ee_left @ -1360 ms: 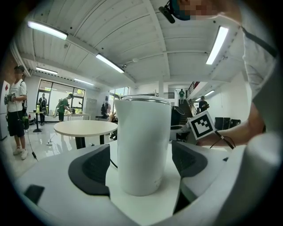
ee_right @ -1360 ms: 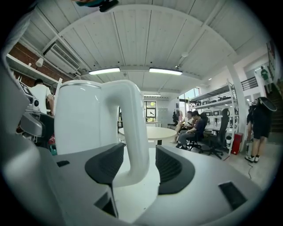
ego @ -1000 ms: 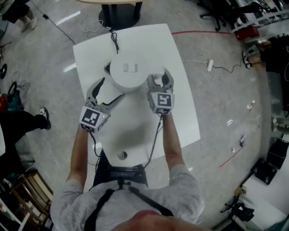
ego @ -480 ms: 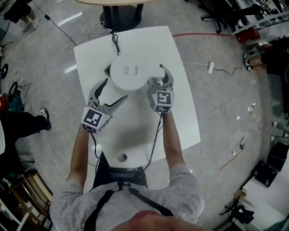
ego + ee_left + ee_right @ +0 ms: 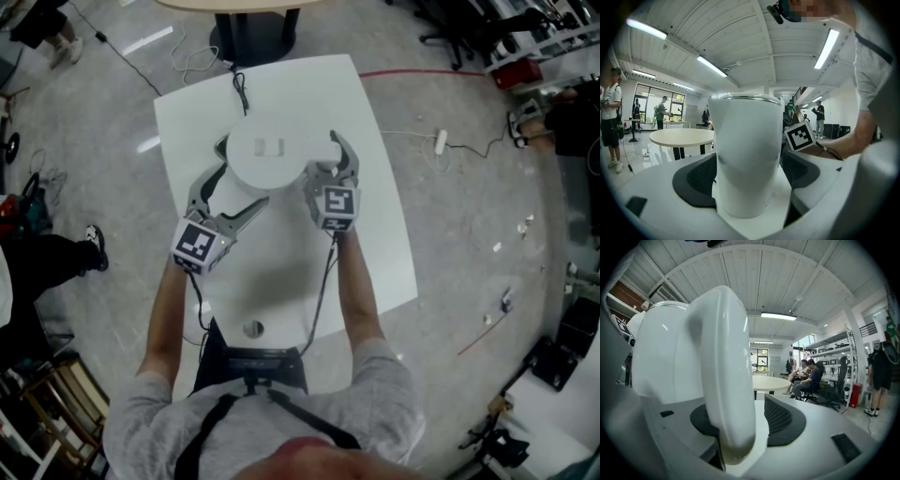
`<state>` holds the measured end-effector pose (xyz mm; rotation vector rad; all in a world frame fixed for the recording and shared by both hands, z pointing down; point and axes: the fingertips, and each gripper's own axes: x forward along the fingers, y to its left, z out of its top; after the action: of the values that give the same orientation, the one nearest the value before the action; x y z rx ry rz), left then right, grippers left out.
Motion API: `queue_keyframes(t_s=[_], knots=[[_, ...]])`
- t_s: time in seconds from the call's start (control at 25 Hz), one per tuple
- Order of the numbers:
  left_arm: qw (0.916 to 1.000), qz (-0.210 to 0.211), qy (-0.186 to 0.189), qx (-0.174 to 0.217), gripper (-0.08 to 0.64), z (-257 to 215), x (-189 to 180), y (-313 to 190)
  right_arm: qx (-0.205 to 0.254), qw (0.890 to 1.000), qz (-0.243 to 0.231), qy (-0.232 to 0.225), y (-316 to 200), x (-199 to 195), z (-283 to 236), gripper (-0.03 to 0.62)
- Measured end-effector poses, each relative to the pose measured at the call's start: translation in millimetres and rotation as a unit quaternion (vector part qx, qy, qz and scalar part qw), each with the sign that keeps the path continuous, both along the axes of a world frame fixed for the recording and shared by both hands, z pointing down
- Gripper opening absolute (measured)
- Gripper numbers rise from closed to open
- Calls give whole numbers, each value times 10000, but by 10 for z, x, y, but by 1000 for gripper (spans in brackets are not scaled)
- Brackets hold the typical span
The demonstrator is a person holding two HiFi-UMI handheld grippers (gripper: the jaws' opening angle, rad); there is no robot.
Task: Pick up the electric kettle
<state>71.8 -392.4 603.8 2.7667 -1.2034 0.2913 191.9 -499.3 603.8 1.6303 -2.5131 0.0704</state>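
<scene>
On table (image 5: 375, 234), electric kettle (image 5: 270, 155) upright, handle (image 5: 726, 380) rightward — left gripper (image 5: 242, 184) jaws apart round body, right gripper (image 5: 330, 159) jaws apart round handle.

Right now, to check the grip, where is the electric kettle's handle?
In the head view the handle juts from the right side of the electric kettle, between the open jaws of the right tongs, on the white table.

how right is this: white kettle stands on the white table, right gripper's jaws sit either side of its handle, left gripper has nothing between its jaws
Wrong about the left gripper: the left gripper view shows its jaws apart with the kettle's body between them. The rest stands: the kettle is on the white table, and the right gripper's jaws sit either side of the handle.
</scene>
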Motion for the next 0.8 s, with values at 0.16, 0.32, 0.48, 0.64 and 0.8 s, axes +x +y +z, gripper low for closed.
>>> queue_keyframes(t_s=[0.16,0.32,0.48,0.64,0.8], knots=[[10000,24,25,62,423,-16,15,-19,55,10000,27,62,-11,-21,-11,155],[10000,-20,61,-32,423,-37,23,-15,48,9999,95,27,-15,-36,-6,64],[10000,34,-11,55,423,-19,16,-18,19,10000,81,-39,-14,-54,11,16],[10000,6,-9,21,423,-15,22,-9,-65,9999,-35,-138,2,-82,16,0],[10000,-38,-23,-62,423,-8,22,-11,-85,9982,-333,-481,12,-113,30,0]])
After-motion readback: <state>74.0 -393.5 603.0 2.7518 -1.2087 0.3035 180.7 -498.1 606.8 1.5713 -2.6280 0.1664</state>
